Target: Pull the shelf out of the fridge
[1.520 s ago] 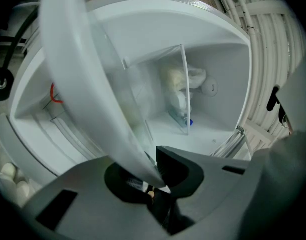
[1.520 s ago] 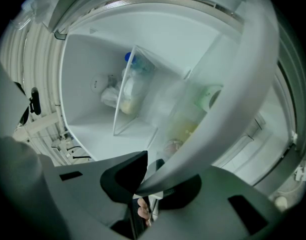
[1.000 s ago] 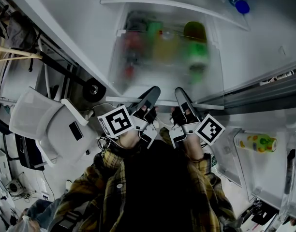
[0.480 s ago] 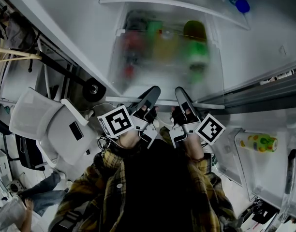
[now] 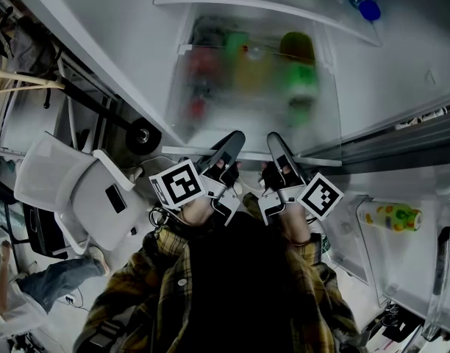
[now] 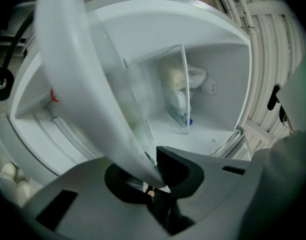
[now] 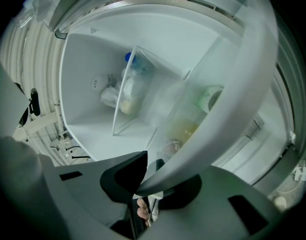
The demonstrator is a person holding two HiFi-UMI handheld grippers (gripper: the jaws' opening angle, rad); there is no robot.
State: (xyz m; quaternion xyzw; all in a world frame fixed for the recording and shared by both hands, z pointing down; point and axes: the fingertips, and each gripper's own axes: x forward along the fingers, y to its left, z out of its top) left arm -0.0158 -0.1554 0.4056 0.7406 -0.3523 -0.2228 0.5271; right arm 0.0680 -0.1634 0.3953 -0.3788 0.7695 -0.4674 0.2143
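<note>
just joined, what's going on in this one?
A person stands at an open fridge with a tool in each hand. The left tool and the right tool are both clamped on the front edge of the frosted shelf, side by side near its middle. A green container shows blurred through it. The shelf is not yet out of the fridge; this looks like the grip for the pull.

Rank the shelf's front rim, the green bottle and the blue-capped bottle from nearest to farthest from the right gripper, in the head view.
1. The shelf's front rim, clamped in the right gripper.
2. The green bottle, behind that rim, seen through frosted plastic.
3. The blue-capped bottle, far top right.
</note>
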